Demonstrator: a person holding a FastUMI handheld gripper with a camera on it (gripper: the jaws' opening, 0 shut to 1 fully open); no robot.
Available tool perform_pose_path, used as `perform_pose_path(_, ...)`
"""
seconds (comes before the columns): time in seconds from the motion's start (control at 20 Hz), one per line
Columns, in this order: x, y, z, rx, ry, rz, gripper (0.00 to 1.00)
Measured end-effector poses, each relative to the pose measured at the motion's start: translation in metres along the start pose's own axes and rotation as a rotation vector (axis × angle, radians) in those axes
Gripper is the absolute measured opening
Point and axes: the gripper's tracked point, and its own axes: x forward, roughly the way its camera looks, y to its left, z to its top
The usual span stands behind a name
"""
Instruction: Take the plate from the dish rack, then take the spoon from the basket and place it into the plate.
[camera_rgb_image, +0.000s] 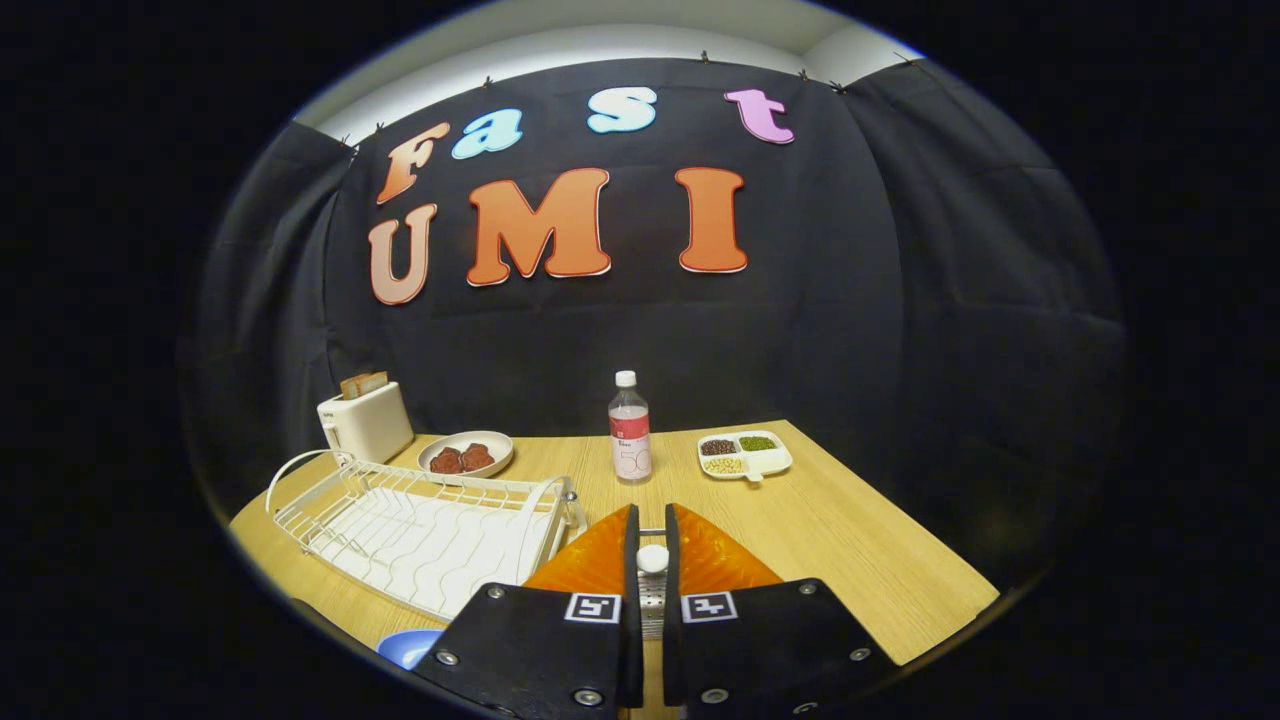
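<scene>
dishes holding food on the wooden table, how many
2: a round white plate of reddish-brown pieces beside the white toaster, and a white divided tray of beans right of the clear bottle.

Wooden table (850, 560), light grain, set against the booth's black cloth wall.

- Far left: toaster (366, 422) with bread slices standing in its slots.
- Right of the toaster: small dish (466, 452) holding two dark brown pieces.
- Near left: white wire dish rack (420, 530) on its drip tray.
- Far middle: clear bottle (629, 428), upright, white cap.
- Far right: white divided tray (745, 455) with beans in three compartments.
- Nearest left: a blue round thing (408, 647), partly hidden.
</scene>
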Motion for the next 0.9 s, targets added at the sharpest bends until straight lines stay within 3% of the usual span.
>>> perform_pose_path(0.45,-0.063,0.012,0.052,0.036,-0.098,0.072,0.08)
perform_pose_path(0.7,-0.098,0.029,0.047,-0.019,-0.115,0.137,0.08)
perform_pose_path(0.9,-0.125,0.064,0.033,-0.042,-0.13,0.294,0.08)
